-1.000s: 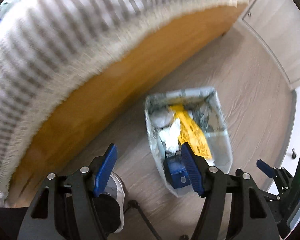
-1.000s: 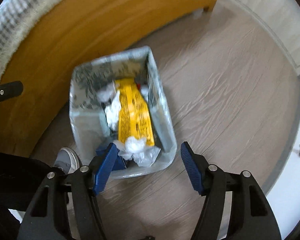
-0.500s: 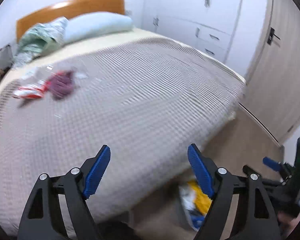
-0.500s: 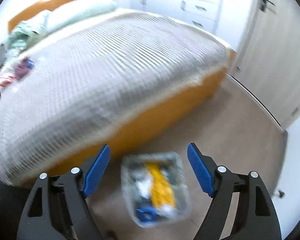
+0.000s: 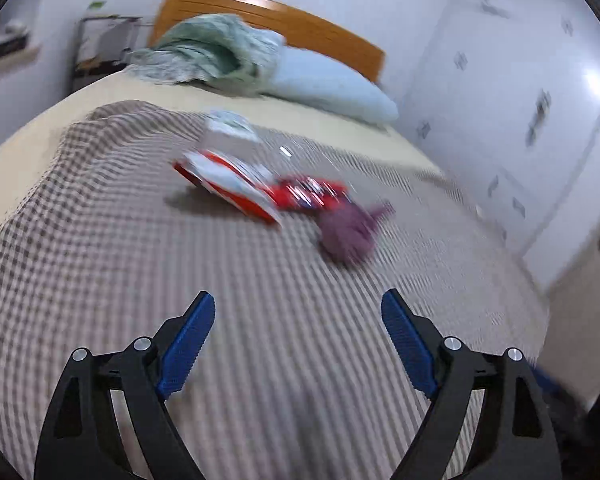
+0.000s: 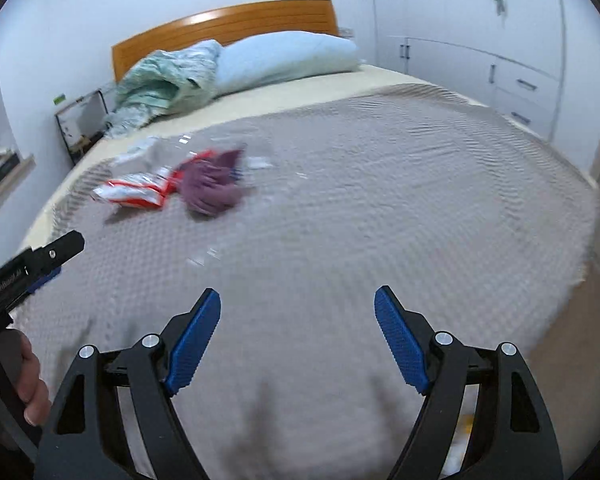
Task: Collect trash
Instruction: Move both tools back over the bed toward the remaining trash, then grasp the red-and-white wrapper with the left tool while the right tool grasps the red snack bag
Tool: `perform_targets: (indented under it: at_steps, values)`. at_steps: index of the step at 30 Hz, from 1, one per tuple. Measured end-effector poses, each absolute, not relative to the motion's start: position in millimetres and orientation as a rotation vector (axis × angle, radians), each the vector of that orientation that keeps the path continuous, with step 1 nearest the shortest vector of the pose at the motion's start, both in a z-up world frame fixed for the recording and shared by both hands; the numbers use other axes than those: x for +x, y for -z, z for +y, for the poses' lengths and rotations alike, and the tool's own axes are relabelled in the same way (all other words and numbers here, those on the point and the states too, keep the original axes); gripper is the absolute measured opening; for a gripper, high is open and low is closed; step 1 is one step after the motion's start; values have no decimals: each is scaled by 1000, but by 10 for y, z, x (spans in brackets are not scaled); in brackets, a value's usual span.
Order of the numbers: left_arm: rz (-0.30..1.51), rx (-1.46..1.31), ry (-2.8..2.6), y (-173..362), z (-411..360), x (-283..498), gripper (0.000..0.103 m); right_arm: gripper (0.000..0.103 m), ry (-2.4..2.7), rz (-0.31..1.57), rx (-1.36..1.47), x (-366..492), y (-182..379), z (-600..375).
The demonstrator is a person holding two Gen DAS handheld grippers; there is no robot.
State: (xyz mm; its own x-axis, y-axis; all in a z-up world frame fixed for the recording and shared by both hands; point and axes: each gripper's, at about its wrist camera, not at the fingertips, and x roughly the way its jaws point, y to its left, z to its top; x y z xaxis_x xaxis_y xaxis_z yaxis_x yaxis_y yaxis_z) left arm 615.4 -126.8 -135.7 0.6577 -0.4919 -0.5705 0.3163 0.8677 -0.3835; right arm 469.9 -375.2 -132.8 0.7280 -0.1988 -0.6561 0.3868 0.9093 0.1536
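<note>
Left claw (image 5: pixel 298 312), right claw (image 6: pixel 298 306): both apart, empty. Outstanding: red-white wrapper (image 5: pixel 236 184), purple scrap (image 5: pixel 350 232), ahead of claws on bed (image 6: pixel 380 200).

Both wrist views low over bed (image 5: pixel 260 360), facing headboard (image 6: pixel 224 24); sharing wrappers (image 5: pixel 236 184).

Blurred: crumpled purple wrapper (image 5: pixel 350 234), red-and-white snack packet (image 5: pixel 236 184).
Cut off: black left gripper (image 6: pixel 44 258), at the frame edge.
</note>
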Motion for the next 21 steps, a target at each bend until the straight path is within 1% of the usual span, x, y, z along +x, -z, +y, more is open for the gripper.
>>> perform_targets:
  at_steps: [4, 8, 12, 14, 15, 16, 17, 18, 19, 20, 21]
  values:
    - [731, -340, 405, 1439, -878, 6802, 82, 76, 357, 585, 253, 5257, 1395, -3423]
    - [778, -498, 382, 1541, -602, 7399, 81, 76, 295, 601, 74, 5961, 1470, -3122]
    - [833, -525, 368, 1601, -711, 7918, 81, 76, 267, 588, -137, 6556, 1368, -2967]
    - [834, -512, 404, 1672, -812, 8086, 81, 76, 266, 589, -182, 6717, 1377, -2983]
    - [858, -511, 411, 1777, -867, 8160, 79, 76, 262, 590, -184, 6792, 1385, -3014]
    - [884, -523, 419, 1858, -898, 8221, 69, 76, 254, 600, -172, 6860, 1408, -3057]
    - [911, -548, 439, 1942, -920, 8261, 36, 76, 249, 619, -156, 6926, 1437, -3106]
    - [946, -585, 495, 2038, -958, 8291, 11, 76, 232, 635, -130, 6978, 1452, -3149]
    - [944, -603, 510, 2028, -963, 8264, 7, 76, 209, 649, -93, 7009, 1463, -3190]
    - [922, -620, 519, 1975, -946, 8239, 0, 76, 176, 670, -14, 7047, 1479, -3297]
    - [876, -631, 518, 1809, -895, 8163, 0, 76, 167, 677, 36, 7040, 1481, -3373]
